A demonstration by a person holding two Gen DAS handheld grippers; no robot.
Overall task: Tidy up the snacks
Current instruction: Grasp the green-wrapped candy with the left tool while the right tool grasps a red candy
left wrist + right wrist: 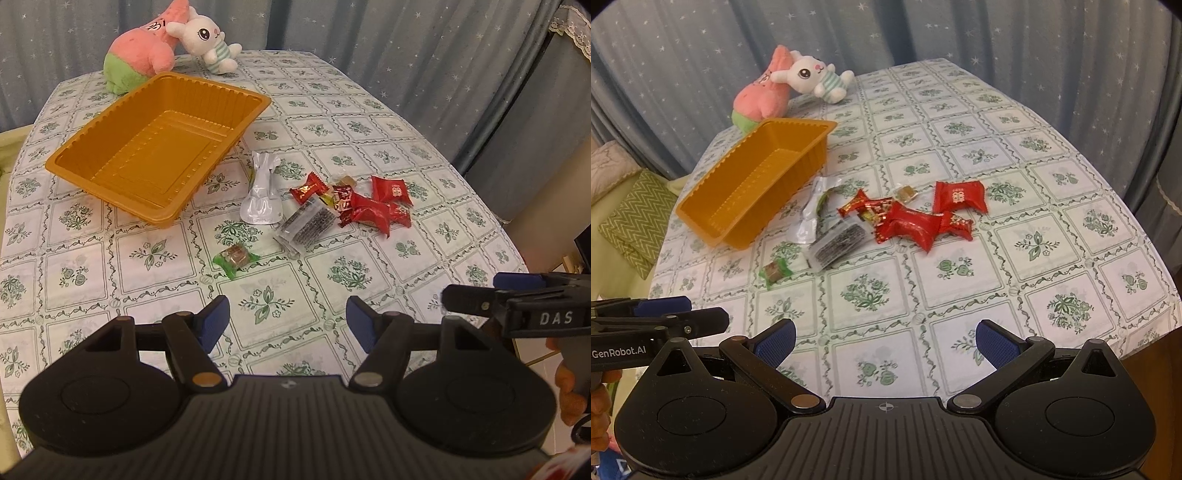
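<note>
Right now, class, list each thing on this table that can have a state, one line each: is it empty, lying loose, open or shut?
Orange tray: empty, on the table.
Red candies: heaped loose beside the tray.
Silver pouch: lying flat.
Green candy: wrapped, lying apart.
Left gripper: jaws open, empty.
Right gripper: jaws open, empty.

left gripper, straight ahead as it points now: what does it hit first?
Probably the green-wrapped candy, which lies just left of the line between the open jaws of the left gripper; only tablecloth comes before it. Depth is uncertain.
</note>
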